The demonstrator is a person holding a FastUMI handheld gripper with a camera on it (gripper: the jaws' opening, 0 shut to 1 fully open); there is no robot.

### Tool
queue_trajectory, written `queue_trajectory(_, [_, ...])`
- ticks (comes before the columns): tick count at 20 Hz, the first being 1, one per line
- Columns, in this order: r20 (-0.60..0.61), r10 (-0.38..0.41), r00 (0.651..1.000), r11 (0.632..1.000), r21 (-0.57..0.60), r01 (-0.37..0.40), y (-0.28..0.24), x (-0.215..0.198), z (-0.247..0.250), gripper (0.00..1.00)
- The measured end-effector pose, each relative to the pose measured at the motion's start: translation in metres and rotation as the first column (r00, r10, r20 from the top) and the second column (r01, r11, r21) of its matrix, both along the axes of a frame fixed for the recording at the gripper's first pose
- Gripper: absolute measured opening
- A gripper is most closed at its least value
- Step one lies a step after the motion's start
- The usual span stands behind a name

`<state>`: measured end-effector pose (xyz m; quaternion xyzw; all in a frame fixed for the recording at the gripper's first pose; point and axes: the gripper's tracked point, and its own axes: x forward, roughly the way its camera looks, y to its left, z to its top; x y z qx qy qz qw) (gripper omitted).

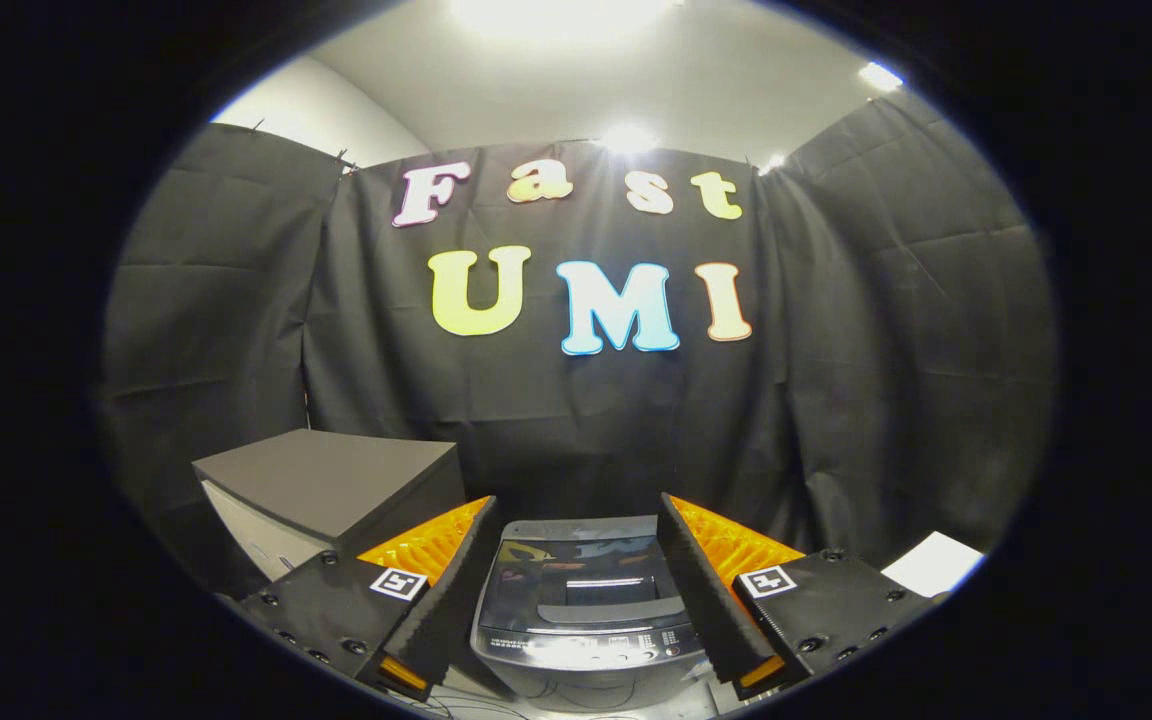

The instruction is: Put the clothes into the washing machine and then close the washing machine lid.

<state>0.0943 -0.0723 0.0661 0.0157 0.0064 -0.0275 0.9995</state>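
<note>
Fingers [456, 600] of the gripper [576, 590] stand spread wide apart with nothing between their pads; they grasp nothing. Seen between them, low and just ahead, is the washer [581, 625], a small grey top-loader. Its lid [576, 570] lies flat and closed over the tub, glossy enough to mirror the booth above it, and a control strip [586, 650] runs along the nearer edge with a recessed grip just behind it. Thin cables trail on the pale surface in front of the machine.

Clothes are nowhere to be made out: none in the fingers, none on the lid, none beside the washer. What the tub holds is hidden under the lid.

Beyond the left finger, just beside the washer, sits a dark box [331, 480] with a flat top and a pale side. Beyond the right finger lies a white sheet [931, 563]. Farthest back hangs the black cloth wall [886, 350], and above it a pale ceiling with bright lamps.

By my reading, this scene fits two stages equally: the washer shut with the laundry yet to be fetched and loaded, or the laundry already inside and the lid lowered over it. The closed lid matches what the task wants at its end, but with the tub covered I cannot tell which stage this is, so I name no next move.
</note>
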Motion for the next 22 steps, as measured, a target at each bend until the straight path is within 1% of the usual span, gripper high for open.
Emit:
queue_trajectory(9, [0.045, 0.0, 0.999, 1.0, -0.008, 0.0, 0.024, -0.079, 0.016, 0.97])
queue_trajectory(17, [0.062, -0.015, 0.998, 1.0, -0.014, 0.016, 0.024, -0.121, 0.01, 0.97])
queue_trajectory(22, [0.056, 0.006, 0.998, 1.0, -0.005, -0.005, 0.027, -0.135, 0.001, 0.97])
